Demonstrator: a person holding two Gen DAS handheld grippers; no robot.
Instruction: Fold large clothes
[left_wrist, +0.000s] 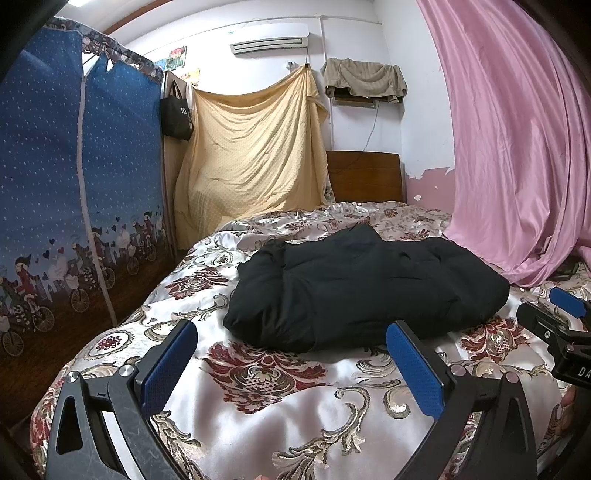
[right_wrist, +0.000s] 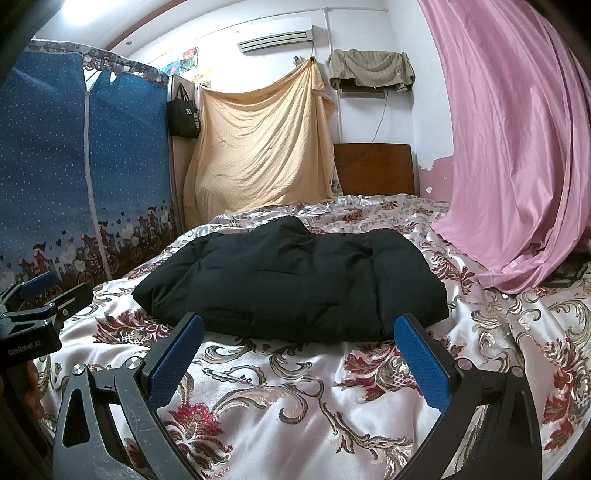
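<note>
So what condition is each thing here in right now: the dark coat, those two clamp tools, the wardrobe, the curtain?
Black padded coat: folded into a bundle, lying on the bed.
Left gripper: open, empty.
Right gripper: open, empty.
Blue fabric wardrobe: zipped shut.
Pink satin curtain: hanging, hem resting on the bed.

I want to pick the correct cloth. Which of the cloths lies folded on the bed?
The black jacket. It lies on the bed, folded; the yellow sheet and pink curtain hang.

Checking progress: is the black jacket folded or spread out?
Folded: the black jacket lies as one compact, thick bundle on the bedspread, no sleeves splayed out.
</note>
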